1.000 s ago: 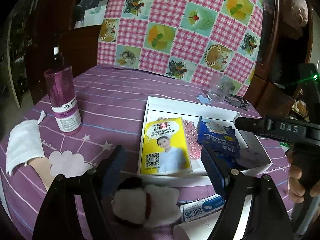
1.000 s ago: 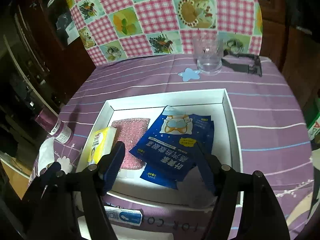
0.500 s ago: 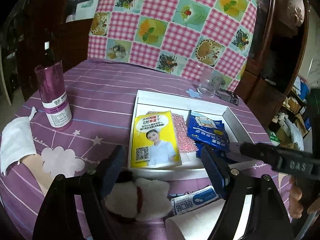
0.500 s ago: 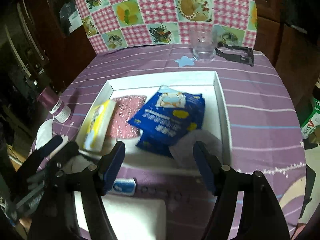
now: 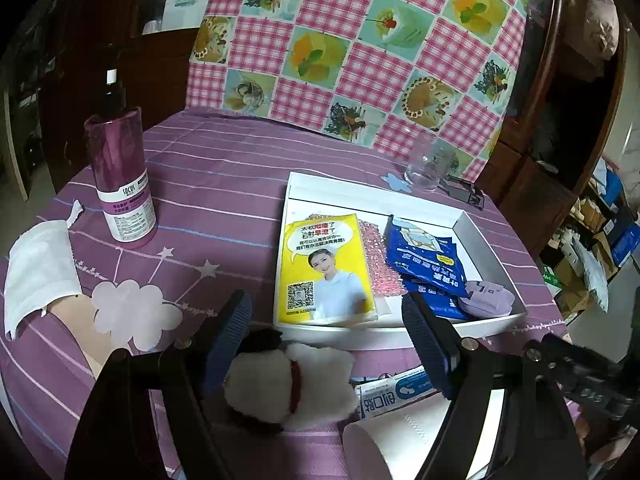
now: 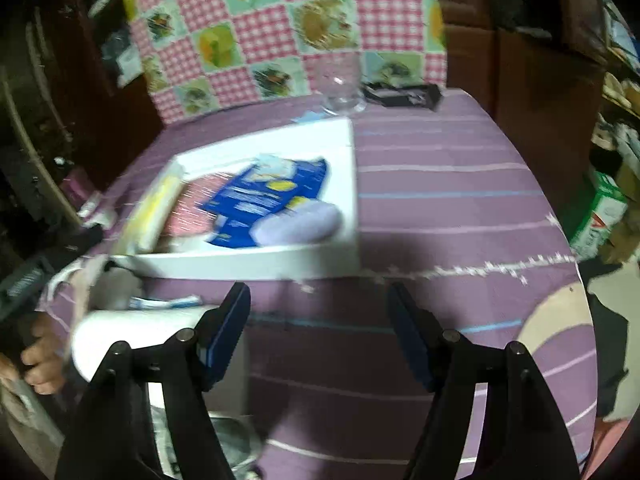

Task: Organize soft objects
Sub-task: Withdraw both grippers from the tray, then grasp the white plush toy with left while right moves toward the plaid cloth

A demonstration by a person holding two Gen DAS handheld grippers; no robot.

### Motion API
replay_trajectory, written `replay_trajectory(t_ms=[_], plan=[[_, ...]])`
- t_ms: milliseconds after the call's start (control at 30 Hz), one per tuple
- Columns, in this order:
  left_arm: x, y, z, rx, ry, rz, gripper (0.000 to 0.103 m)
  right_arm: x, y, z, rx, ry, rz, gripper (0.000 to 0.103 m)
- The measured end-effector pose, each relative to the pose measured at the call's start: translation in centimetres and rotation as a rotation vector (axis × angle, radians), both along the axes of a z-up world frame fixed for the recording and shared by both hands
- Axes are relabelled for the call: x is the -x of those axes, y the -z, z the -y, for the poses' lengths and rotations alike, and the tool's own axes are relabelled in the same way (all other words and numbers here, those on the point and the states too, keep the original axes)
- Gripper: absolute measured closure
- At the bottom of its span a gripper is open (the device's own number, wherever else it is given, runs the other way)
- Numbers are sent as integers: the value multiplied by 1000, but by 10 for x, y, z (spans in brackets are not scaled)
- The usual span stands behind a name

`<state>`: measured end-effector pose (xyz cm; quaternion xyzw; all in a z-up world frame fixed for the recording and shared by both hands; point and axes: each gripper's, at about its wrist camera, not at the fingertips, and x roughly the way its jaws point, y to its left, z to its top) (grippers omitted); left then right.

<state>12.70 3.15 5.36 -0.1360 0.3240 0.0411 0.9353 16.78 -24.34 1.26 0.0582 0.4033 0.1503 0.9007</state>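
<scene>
A white tray [image 5: 484,236] on the purple tablecloth holds a yellow packet [image 5: 324,268], a pink sponge cloth [image 5: 378,260], blue packets [image 5: 424,260] and a lilac soft object [image 5: 486,300]. My left gripper [image 5: 326,344] is open, with a white and black plush toy [image 5: 292,388] lying between its fingers near the tray's front edge. My right gripper [image 6: 320,332] is open and empty over the cloth, in front of the tray [image 6: 280,260]. The right wrist view is blurred.
A purple bottle [image 5: 120,184] stands at the left, a white cloth [image 5: 40,268] beside it. A glass [image 5: 428,164] and a black clip [image 5: 464,194] lie behind the tray. A blue-and-white tube [image 5: 396,394] and white paper [image 5: 420,432] lie in front.
My right gripper has pulled back from above the tray toward the table's near edge. The lilac object now lies in the tray's right corner. My left gripper has shifted slightly.
</scene>
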Motion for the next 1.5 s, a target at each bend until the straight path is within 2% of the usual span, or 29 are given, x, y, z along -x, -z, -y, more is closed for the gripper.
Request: replay_trajectory(t_ms=[133,300,467,600,800,1233,1400,1500], plan=[[-1,1,-4,20,-7,-5,25,-8,14,-1,22,0,-49,32],[-3,2,-1,33,19,-22,25,-8,17,4,11,-8,-60,32],[-6,3,4,52,71,-68,25,-7,19,2,44,-13,-61,32],[-8,5,7,21,71,-101,25,-5,19,0,93,-22,-48,32],[-10,10,6,20,71,-130,25,-4,22,-1,129,-29,-29,30],[-11,12,10,2,90,-149,25,-5,22,0,154,-29,-43,26],[-10,9,8,6,108,-153,25,0,15,5,100,-1,-69,26],[-9,6,5,23,123,-153,25,11,-3,6,75,-8,8,26]])
